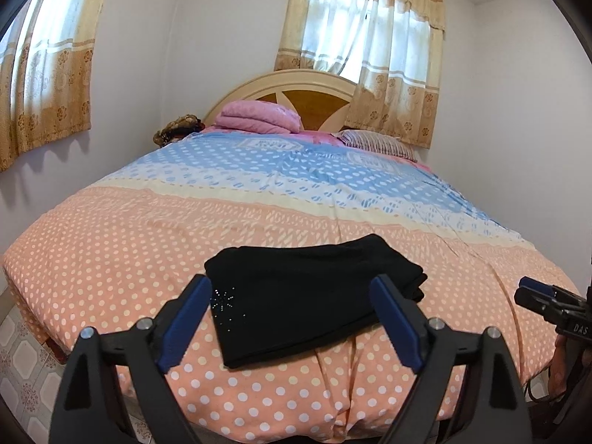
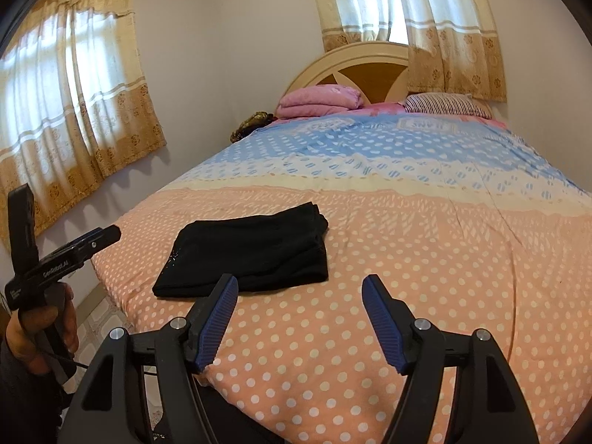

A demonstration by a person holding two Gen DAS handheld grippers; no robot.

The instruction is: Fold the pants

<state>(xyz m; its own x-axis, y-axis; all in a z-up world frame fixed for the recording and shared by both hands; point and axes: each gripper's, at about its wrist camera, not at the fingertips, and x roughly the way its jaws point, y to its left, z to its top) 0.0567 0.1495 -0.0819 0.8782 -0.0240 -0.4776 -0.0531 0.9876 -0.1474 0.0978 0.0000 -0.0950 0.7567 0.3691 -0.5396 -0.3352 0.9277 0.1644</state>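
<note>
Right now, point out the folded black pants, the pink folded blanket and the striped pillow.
folded black pants (image 2: 251,251): right wrist view, middle of the top layer.
pink folded blanket (image 2: 320,100): right wrist view, centre of the stack by the headboard.
striped pillow (image 2: 444,103): right wrist view, middle of its striped face.

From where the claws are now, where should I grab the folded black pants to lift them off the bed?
Take the black pants by the near thick folded edge, coming in low from the foot of the bed. The stacked layers lie flush there, so one pinch likely catches them all; the far right corner shows loose layers.
</note>
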